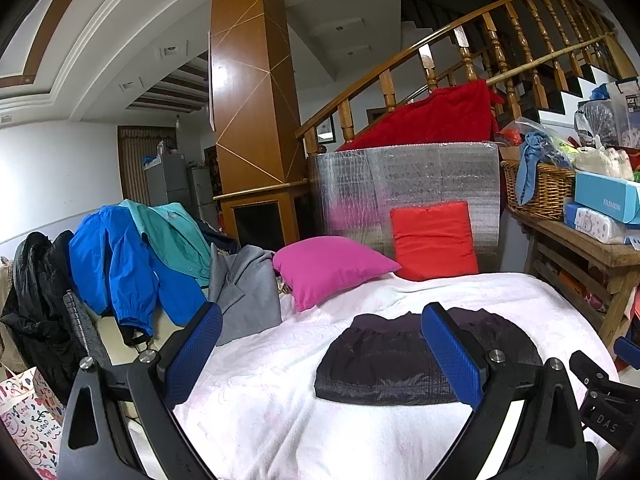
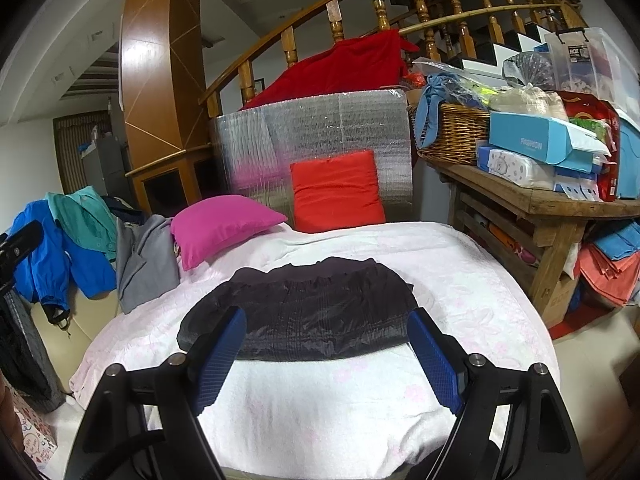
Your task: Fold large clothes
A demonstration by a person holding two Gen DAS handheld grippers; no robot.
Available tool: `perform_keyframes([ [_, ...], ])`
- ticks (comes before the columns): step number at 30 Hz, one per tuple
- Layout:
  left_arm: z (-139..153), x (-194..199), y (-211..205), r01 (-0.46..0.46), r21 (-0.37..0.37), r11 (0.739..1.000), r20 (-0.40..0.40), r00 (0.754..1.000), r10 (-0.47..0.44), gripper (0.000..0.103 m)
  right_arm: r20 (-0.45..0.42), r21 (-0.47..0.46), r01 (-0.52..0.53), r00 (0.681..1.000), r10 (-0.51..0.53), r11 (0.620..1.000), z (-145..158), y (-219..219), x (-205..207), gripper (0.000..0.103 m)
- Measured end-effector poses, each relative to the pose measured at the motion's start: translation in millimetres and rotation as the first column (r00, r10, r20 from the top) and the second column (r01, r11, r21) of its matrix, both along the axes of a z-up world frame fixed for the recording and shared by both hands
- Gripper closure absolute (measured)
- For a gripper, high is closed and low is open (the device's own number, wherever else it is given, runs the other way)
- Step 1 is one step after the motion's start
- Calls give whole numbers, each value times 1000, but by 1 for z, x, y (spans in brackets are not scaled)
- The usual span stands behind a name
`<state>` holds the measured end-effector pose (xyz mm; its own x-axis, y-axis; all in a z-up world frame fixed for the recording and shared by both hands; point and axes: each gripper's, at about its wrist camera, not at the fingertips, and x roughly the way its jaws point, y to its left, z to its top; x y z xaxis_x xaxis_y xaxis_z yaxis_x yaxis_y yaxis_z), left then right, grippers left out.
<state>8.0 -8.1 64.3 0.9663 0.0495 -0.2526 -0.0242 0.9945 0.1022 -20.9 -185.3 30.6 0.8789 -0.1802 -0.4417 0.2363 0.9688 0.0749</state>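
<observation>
2 grippers, left (image 1: pixel 322 332) and right (image 2: pixel 326 334), fingers apart over folded jacket (image 2: pixel 298 320).

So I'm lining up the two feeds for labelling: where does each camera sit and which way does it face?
Left wrist: on the left gripper, open, looking slightly down across the white bed cover at the folded dark garment; the right gripper shows at its right edge.
Right wrist: on the right gripper, open, facing the garment squarely.
Shared: garment, magenta pillow, red pillow, stair railing.
</observation>
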Motion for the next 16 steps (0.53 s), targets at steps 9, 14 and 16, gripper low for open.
perform_keyframes([
  [9,-7,21,2,3,-13,1000,-25,1000,-3,3,-36,-14,-2,999,2,1000,-7,3,25,18],
  [14,-16,39,5,37,-27,999,-36,999,-38,3,-47,-21,-1,999,0,1000,-11,3,45,18],
  [16,-20,53,12,39,-55,998,-36,999,-41,3,-51,-31,-3,999,1,1000,-13,-2,56,18],
])
